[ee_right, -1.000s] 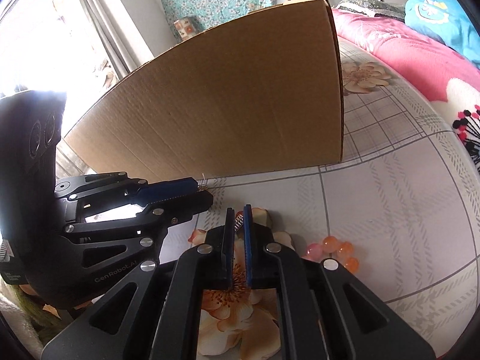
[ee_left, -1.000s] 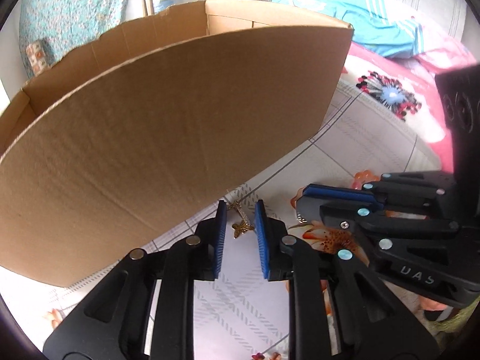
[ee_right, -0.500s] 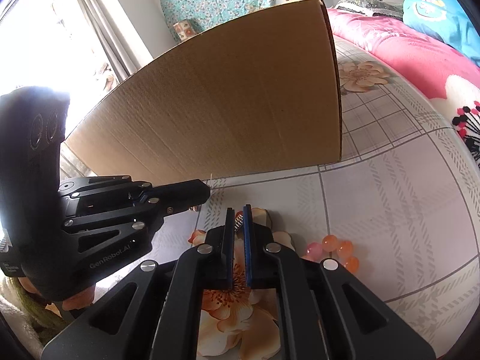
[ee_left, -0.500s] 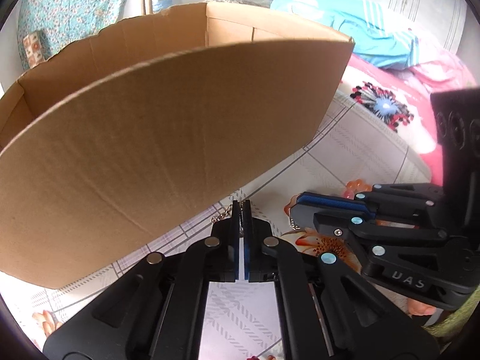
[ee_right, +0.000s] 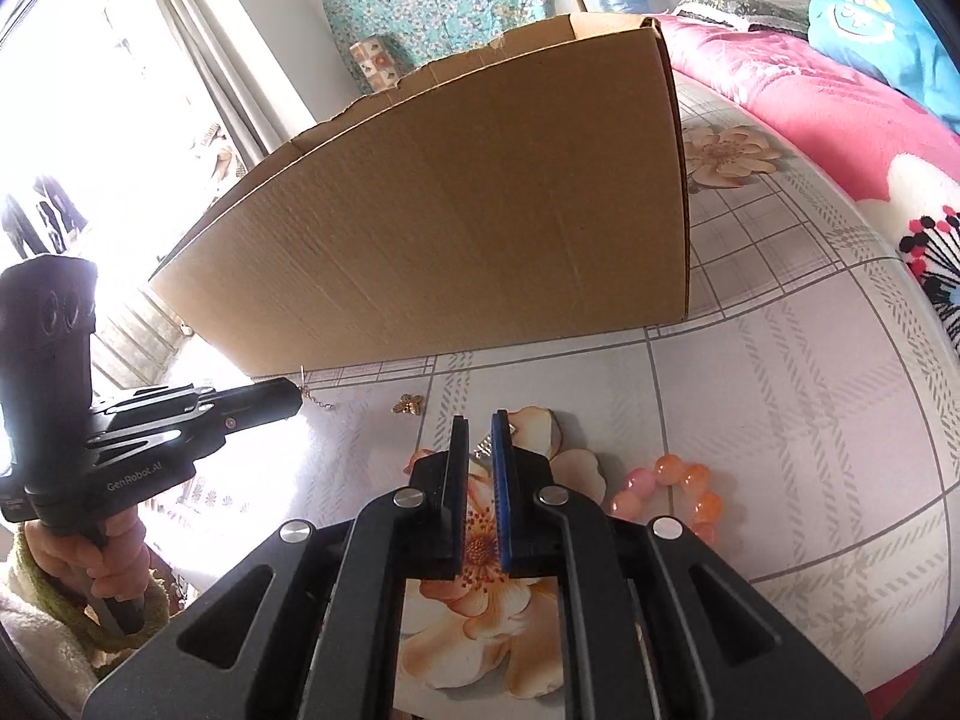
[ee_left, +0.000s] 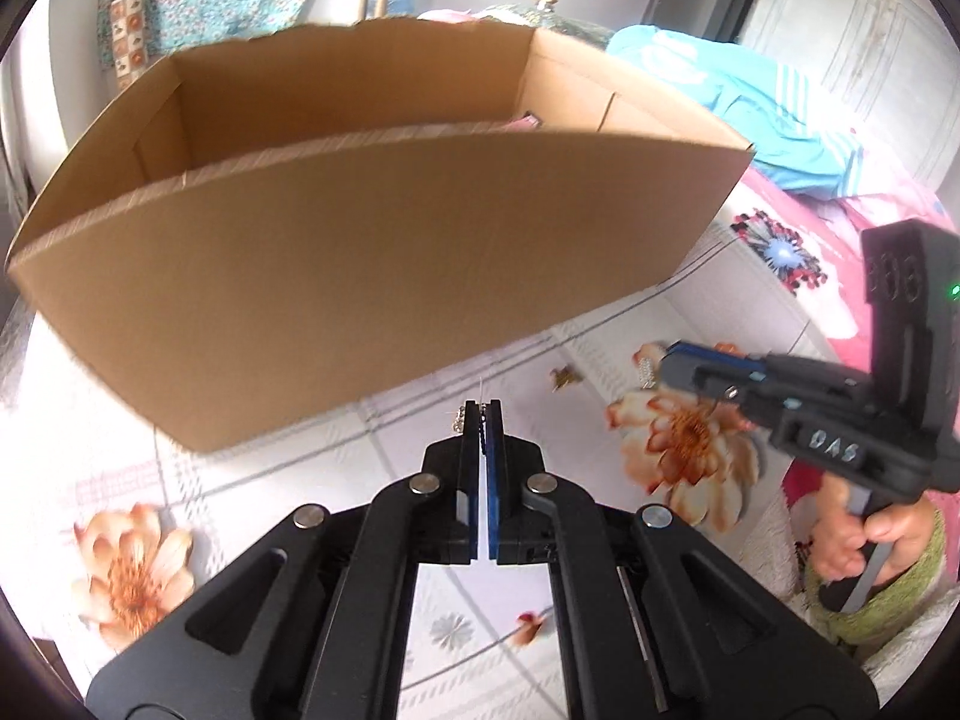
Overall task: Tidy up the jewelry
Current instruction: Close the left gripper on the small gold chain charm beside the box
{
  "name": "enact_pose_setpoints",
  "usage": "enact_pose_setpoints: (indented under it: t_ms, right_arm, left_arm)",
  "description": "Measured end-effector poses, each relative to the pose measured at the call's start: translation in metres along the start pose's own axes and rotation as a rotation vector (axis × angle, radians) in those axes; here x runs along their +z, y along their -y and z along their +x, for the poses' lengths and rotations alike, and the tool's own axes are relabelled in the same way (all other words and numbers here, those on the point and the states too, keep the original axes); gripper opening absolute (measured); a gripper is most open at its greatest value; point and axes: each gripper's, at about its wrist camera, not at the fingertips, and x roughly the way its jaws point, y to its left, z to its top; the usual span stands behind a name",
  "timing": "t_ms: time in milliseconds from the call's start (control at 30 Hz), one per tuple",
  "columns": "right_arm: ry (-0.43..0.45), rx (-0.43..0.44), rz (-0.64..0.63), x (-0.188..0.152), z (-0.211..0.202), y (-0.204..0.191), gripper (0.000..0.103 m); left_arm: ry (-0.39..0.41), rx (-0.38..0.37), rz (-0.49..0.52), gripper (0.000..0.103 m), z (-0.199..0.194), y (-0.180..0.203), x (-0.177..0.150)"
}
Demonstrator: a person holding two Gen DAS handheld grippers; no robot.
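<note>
Left wrist view: we pinch the thin chain at the left gripper tips, in front of the cardboard box.

The gold charm lies at one o'clock on the floral cloth. The right gripper has just been easing apart over a small silver piece, orange beads at three o'clock. We judge a slow lift over the rim keeps the chain unsnagged.

The left hand-held gripper is pinched tight on a thin chain that pokes out at its tip. A big brown cardboard box stands open just behind it on the flowery bed cover. The right hand-held gripper reaches in from the side, near a small gold charm.
</note>
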Motion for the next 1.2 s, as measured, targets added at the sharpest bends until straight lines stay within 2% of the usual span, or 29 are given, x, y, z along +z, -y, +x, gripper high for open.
enact_pose_setpoints:
  t_ms: [200, 500, 800, 900, 1200]
  right_arm:
    - [-0.034, -0.04, -0.023, -0.004, -0.002, -0.006, 0.017]
    - [-0.049, -0.147, -0.056, 0.004, 0.009, -0.019, 0.017]
    - [-0.054, -0.257, -0.179, 0.012, 0.024, -0.043, 0.014]
    - [-0.062, -0.252, -0.188, 0.014, 0.027, -0.046, 0.006]
    - [-0.063, -0.246, -0.184, 0.012, 0.029, -0.047, 0.005]
  left_arm:
    - [-0.014, 0.021, -0.027, 0.001, 0.004, -0.008, -0.017]
    - [0.011, 0.02, 0.01, 0.001, 0.005, -0.005, -0.023]
    - [0.024, 0.001, -0.009, 0.001, 0.003, -0.01, -0.025]
    - [0.028, -0.001, -0.01, 0.001, 0.003, -0.01, -0.026]
    - [0.036, -0.009, -0.015, 0.001, 0.003, -0.012, -0.027]
